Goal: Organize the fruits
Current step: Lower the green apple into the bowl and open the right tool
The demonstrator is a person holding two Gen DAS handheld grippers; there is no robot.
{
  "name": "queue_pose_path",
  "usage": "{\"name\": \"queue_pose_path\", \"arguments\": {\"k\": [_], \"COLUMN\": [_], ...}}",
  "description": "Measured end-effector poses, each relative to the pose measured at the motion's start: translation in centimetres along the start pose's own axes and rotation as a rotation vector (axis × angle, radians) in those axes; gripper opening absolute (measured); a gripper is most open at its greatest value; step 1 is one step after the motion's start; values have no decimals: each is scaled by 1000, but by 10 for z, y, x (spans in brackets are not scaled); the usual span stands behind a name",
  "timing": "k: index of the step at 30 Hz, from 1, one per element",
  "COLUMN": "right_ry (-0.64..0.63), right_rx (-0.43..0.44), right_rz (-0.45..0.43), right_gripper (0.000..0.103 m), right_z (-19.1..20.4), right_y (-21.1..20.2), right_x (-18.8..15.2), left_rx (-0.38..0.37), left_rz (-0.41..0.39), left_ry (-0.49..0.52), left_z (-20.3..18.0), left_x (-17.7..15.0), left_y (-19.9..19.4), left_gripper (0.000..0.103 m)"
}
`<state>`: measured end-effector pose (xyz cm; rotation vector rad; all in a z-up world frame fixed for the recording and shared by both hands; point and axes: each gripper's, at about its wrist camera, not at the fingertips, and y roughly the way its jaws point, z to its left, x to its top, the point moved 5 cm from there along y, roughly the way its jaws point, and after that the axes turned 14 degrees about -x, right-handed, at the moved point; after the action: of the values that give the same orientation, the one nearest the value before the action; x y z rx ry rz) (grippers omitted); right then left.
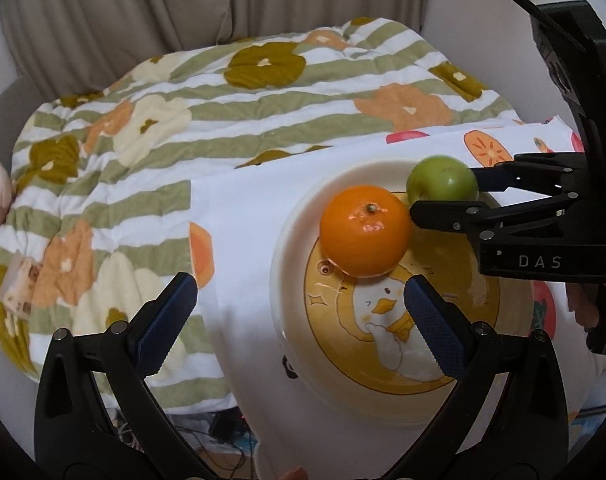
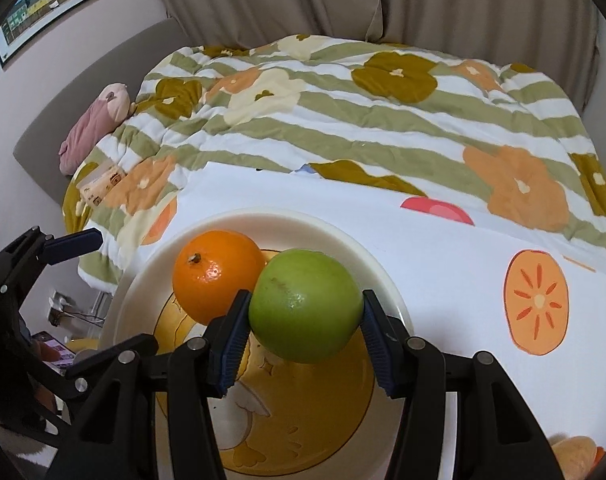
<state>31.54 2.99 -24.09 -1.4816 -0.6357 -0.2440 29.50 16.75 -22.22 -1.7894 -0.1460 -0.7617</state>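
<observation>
The right gripper (image 2: 305, 334) pinches a green apple (image 2: 305, 305) over the plate (image 2: 263, 220) beside 1 orange (image 2: 215, 280), while the left gripper (image 1: 299, 312) hangs spread, holding nothing.

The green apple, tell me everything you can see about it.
The green apple is round, smooth and glossy, yellow-green with a small brownish scuff and a highlight on its skin. The right gripper is shut on it, one blue ribbed pad pressed to each side. It sits over the far part of the cream plate, right beside the orange; whether they touch, or whether it rests on the plate, I cannot tell.
</observation>
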Motion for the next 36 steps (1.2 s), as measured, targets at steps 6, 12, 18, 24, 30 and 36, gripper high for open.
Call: {"name": "queue_pose_path", "arguments": {"k": [6, 12, 18, 24, 30, 36], "right_ry": [44, 42, 26, 22, 49, 104], "right_rx": [12, -28, -45, -40, -3, -2], "right_rz": [-63, -79, -73, -70, -76, -88], "right_gripper": [103, 103, 103, 103, 103, 103], "right_z": [-5, -6, -3, -3, -5, -25], "right_y": [-14, -28, -49, -75, -107, -150], "right_x": [4, -1, -3, -5, -13, -30], "left_rx": [0, 4, 21, 65, 102, 115], "left_rz": [-2, -3, -23, -67, -106, -154], "left_ry": [-3, -12, -2, -24, -64, -43], "left_z": [3, 6, -1, -11, -28, -65], "left_x": [1, -2, -1, 4, 1, 4], "left_y": [-3, -12, -28, -55, -84, -110], "left_gripper": [103, 103, 103, 103, 103, 103]}}
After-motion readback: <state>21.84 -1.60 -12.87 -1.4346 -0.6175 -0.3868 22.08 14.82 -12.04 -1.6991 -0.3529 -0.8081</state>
